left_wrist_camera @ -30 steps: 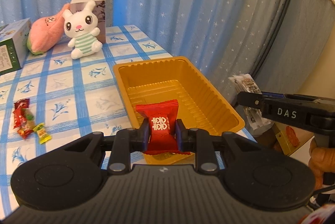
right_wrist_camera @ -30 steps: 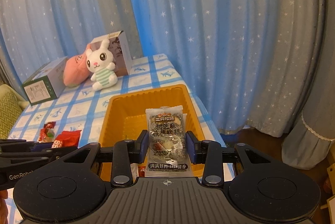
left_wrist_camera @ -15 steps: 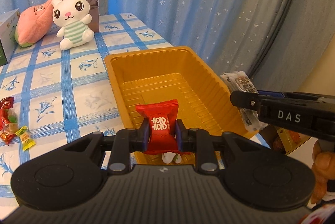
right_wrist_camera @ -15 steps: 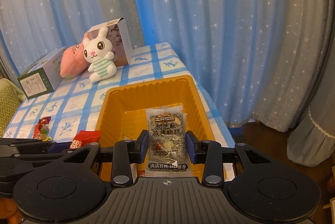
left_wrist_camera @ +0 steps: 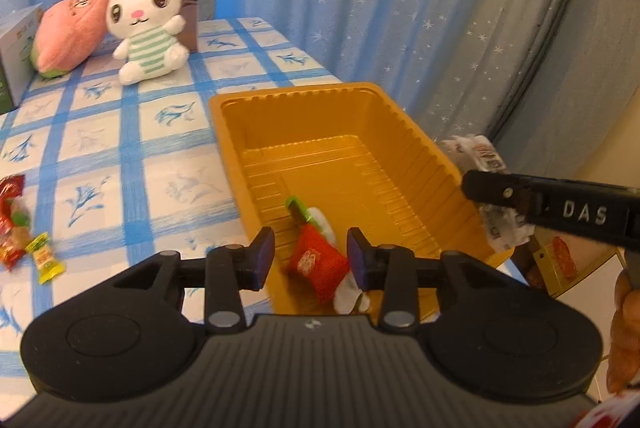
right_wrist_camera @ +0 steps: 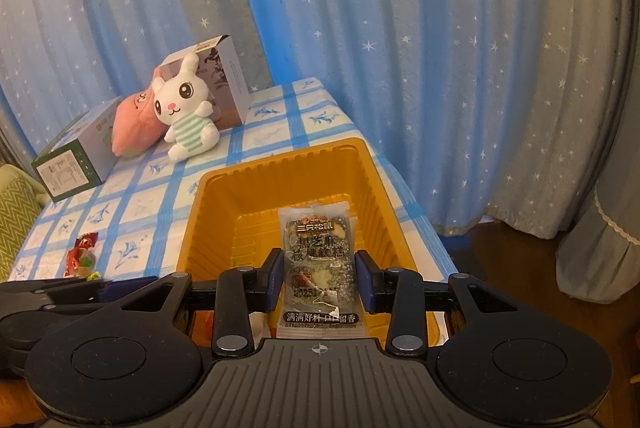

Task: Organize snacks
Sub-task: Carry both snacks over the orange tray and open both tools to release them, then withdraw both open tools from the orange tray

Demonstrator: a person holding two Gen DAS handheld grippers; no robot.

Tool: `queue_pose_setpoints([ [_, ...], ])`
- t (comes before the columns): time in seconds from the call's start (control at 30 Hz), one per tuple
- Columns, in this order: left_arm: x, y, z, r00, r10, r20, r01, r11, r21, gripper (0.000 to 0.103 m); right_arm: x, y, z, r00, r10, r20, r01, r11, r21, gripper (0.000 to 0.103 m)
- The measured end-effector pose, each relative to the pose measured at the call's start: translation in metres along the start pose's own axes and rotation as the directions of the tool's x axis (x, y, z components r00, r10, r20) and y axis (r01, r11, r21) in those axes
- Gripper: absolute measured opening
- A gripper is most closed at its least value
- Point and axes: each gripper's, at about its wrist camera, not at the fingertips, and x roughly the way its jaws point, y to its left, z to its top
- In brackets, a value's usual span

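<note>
My left gripper (left_wrist_camera: 311, 258) is open above the near end of the orange tray (left_wrist_camera: 424, 148). The red candy packet (left_wrist_camera: 318, 264) lies in the tray below the jaws, beside a green-and-white sweet (left_wrist_camera: 310, 216). My right gripper (right_wrist_camera: 319, 278) has its jaws a little apart, touching the sides of a clear packet of dark sesame cake (right_wrist_camera: 318, 268), held above the tray (right_wrist_camera: 208, 212). In the left wrist view that gripper's finger (left_wrist_camera: 552, 208) and its packet (left_wrist_camera: 492, 188) show at the tray's right edge.
Loose candies (left_wrist_camera: 24, 236) lie on the blue-checked tablecloth (left_wrist_camera: 120, 148) left of the tray. A white rabbit plush (left_wrist_camera: 148, 24), a pink plush (left_wrist_camera: 68, 36) and boxes (right_wrist_camera: 72, 164) stand at the back. Curtains hang behind; the table edge is right of the tray.
My left gripper opened and the red candy packet dropped into the tray. My right gripper moved forward over the tray and its jaws widened slightly around the sesame cake packet.
</note>
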Motion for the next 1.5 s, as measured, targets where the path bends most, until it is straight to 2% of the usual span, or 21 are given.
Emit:
queue_pose_setpoints([
  [0.1,-0.010,0.006,-0.006,1.000,0.027,0.002,-0.027,1.000,-0.011,0.035,0.000,-0.001,0.000,1.000,0.002,-0.003,-0.002,1.000,0.010,0.038],
  [0.27,-0.026,0.014,-0.014,0.998,0.059,0.006,-0.058,0.998,-0.035,0.042,0.002,-0.001,0.000,1.000,0.015,-0.012,-0.015,0.999,0.029,0.038],
  [0.67,-0.041,0.027,-0.018,0.997,0.079,0.025,-0.077,0.995,-0.066,0.043,0.021,0.004,-0.004,0.998,0.036,-0.049,-0.034,0.999,0.037,0.038],
  [0.83,-0.042,0.030,-0.021,0.996,0.082,0.021,-0.081,0.994,-0.075,0.043,0.032,0.000,-0.005,0.996,0.059,-0.060,-0.054,0.995,0.087,0.038],
  [0.87,-0.044,0.031,-0.021,0.996,0.083,0.021,-0.082,0.994,-0.076,0.043,0.032,-0.002,-0.005,0.996,0.061,-0.063,-0.054,0.994,0.098,0.039],
  [0.9,-0.045,0.031,-0.022,0.996,0.085,0.022,-0.083,0.994,-0.078,0.044,0.030,-0.003,-0.005,0.996,0.058,-0.063,-0.051,0.993,0.107,0.045],
  [0.93,-0.047,0.032,-0.023,0.996,0.086,0.024,-0.084,0.993,-0.081,0.045,0.027,-0.004,-0.004,0.997,0.052,-0.060,-0.046,0.993,0.110,0.057],
  [1.0,-0.053,0.033,-0.025,0.996,0.086,0.028,-0.084,0.993,-0.085,0.047,0.017,-0.005,-0.005,0.998,0.044,-0.044,-0.039,0.993,0.114,0.062],
  [1.4,-0.111,0.039,-0.041,0.989,0.117,0.086,-0.107,0.987,-0.118,0.059,-0.061,0.028,-0.025,0.999,0.048,0.010,-0.049,0.994,0.095,0.064],
  [1.5,-0.126,0.041,-0.043,0.989,0.123,0.087,-0.114,0.988,-0.104,0.061,-0.074,0.041,-0.030,0.999,0.050,0.001,-0.050,0.996,0.069,0.064],
])
